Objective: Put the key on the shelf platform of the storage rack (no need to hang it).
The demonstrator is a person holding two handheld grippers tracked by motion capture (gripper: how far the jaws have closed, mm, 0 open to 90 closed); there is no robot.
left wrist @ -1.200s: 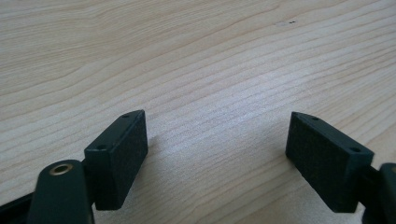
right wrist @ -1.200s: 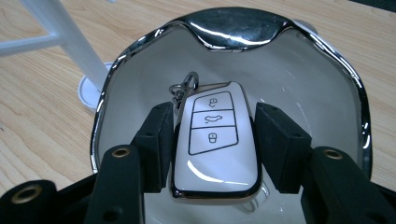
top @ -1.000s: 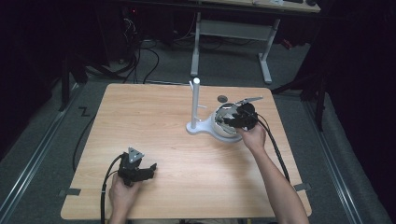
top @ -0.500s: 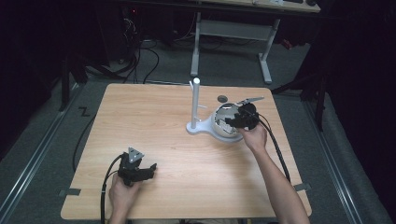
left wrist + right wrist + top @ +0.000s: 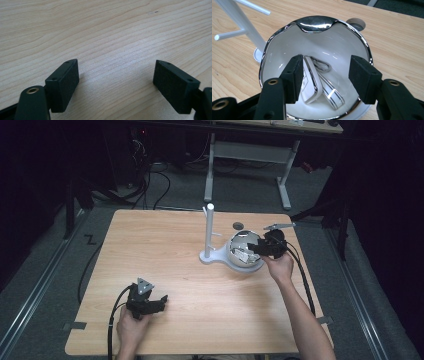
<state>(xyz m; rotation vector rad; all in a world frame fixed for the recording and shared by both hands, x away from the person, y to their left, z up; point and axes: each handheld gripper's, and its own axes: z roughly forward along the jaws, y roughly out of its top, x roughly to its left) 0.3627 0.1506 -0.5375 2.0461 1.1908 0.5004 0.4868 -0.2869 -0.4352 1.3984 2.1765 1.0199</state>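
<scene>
A white bowl with a shiny chrome rim (image 5: 314, 23) (image 5: 243, 265) stands right of the table's middle. Inside it lie a white key fob (image 5: 310, 80) and a white strap-like piece with dark edges (image 5: 332, 95), joined by a metal ring. My right gripper (image 5: 325, 75) (image 5: 255, 247) hovers over the bowl, open, its jaws on either side of the key fob without holding it. At the table's near left my left gripper (image 5: 157, 301) (image 5: 116, 80) rests low over bare wood, open, with nothing between its jaws.
A white stand with a tall post and short side pegs (image 5: 209, 227) (image 5: 235, 18) rises just left of the bowl. A small grey round disc (image 5: 238, 225) (image 5: 358, 23) lies behind the bowl. A grey desk frame (image 5: 250, 155) stands beyond the table's far edge.
</scene>
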